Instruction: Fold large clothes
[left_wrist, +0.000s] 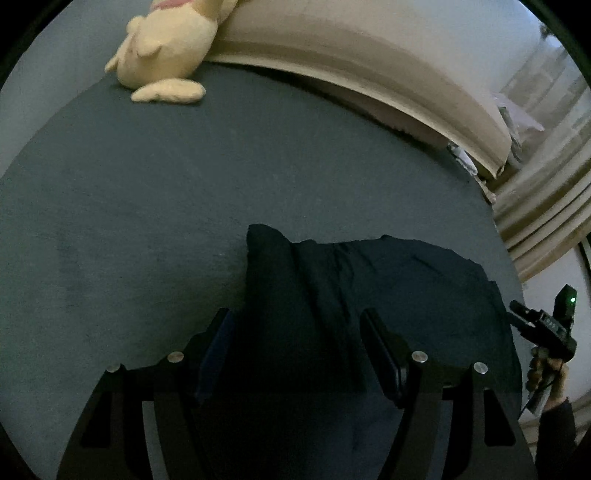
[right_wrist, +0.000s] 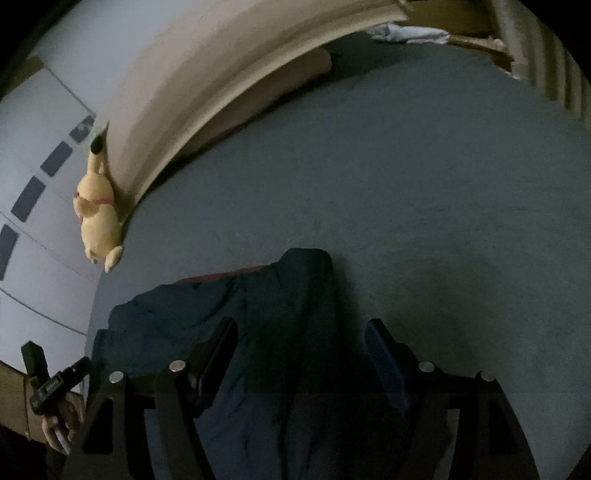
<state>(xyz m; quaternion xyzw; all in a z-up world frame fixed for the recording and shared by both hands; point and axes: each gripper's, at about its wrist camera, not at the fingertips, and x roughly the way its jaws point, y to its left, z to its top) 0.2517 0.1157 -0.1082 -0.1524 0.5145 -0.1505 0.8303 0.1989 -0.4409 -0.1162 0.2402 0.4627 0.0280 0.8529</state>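
Note:
A dark navy garment (left_wrist: 369, 295) lies folded in a thick bundle on the grey-blue bed cover (left_wrist: 147, 192). My left gripper (left_wrist: 295, 325) hangs open just above its near left part, jaws wide apart, nothing pinched between them. In the right wrist view the same garment (right_wrist: 207, 332) lies lower left, a reddish strip showing at its far edge. My right gripper (right_wrist: 301, 332) stands open over the garment's right end, pads clear of the cloth. Each view catches the other gripper, held in a hand, at the frame's edge: the right one (left_wrist: 546, 328) and the left one (right_wrist: 55, 384).
A yellow plush toy (left_wrist: 166, 48) leans against the beige padded headboard (left_wrist: 369, 66) at the far left of the bed. Light cloth (right_wrist: 406, 33) lies at the far right corner. A white wall (right_wrist: 37, 221) with dark squares runs along the bed's left side.

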